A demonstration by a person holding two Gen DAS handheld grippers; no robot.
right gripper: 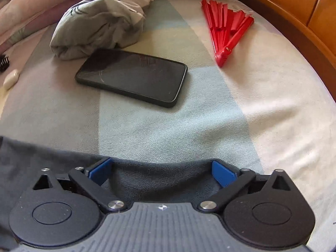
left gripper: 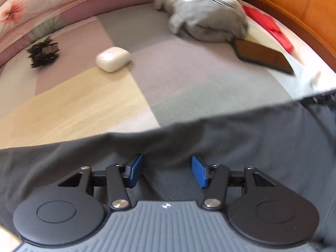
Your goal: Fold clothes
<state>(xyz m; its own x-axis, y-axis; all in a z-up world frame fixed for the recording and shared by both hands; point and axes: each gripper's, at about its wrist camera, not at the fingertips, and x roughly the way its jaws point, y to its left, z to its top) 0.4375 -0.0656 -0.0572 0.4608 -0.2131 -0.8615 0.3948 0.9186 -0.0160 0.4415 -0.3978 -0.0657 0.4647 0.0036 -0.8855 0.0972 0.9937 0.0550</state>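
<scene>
I see both jaws spread wide, my left gripper point(left gripper: 167, 171) and right gripper point(right gripper: 161, 173) gripping nothing, over the dark grey garment point(left gripper: 210, 147) filling each frame's bottom. Dragging its edge forward could snag the phone point(right gripper: 131, 76) mid-frame.

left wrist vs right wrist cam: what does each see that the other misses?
Only the left wrist view: the floral pillow.

Only the right wrist view: nothing distinct.

Both: dark garment, phone, red fan, grey bundle, white earbud case, black clip. Left gripper and right gripper are both open over the garment.
</scene>
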